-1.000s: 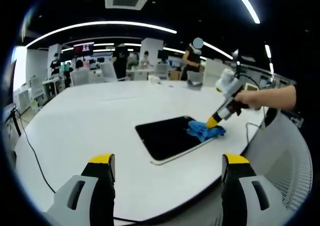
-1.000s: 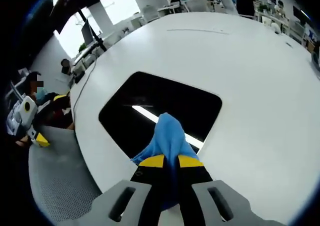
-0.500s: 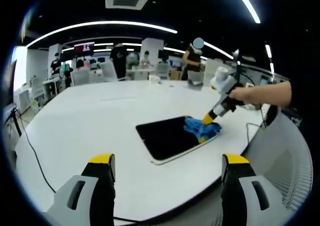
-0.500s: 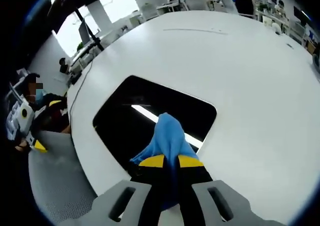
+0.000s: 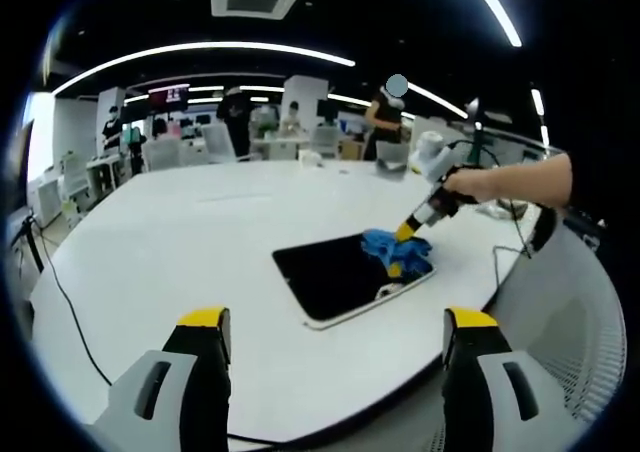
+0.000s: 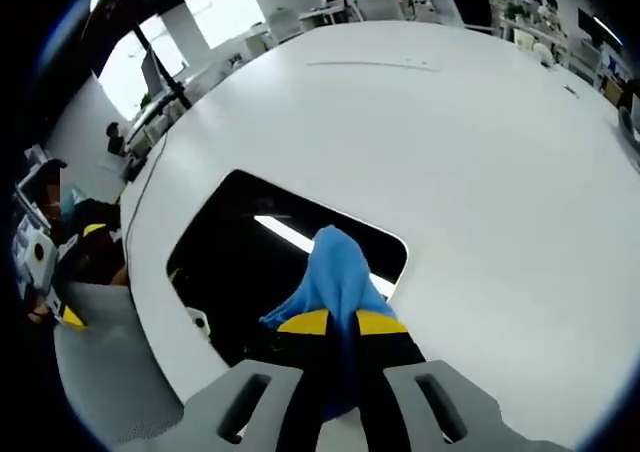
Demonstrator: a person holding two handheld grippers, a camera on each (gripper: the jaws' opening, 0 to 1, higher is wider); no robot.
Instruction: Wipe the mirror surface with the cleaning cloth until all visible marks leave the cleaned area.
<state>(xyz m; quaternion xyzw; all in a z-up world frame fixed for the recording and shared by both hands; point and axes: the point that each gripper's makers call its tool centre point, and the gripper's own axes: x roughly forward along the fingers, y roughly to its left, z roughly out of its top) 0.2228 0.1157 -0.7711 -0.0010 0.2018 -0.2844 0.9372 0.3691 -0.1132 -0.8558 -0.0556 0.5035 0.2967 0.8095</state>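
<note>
A dark rectangular mirror lies flat on the white table. In the left gripper view the right gripper presses a blue cleaning cloth onto the mirror's far right part. In the right gripper view my right gripper is shut on the blue cloth, which rests on the mirror's near right area. My left gripper stands open above the table's near edge, well short of the mirror, with nothing between its fingers.
A black cable runs along the table's left side. Grey mesh chairs stand by the table edge on the right. People, desks and chairs fill the room beyond the table. A person's arm holds the right gripper.
The right gripper has slid the blue cloth across the mirror, away from the near right edge toward its far side. The left gripper has stayed still and open.
</note>
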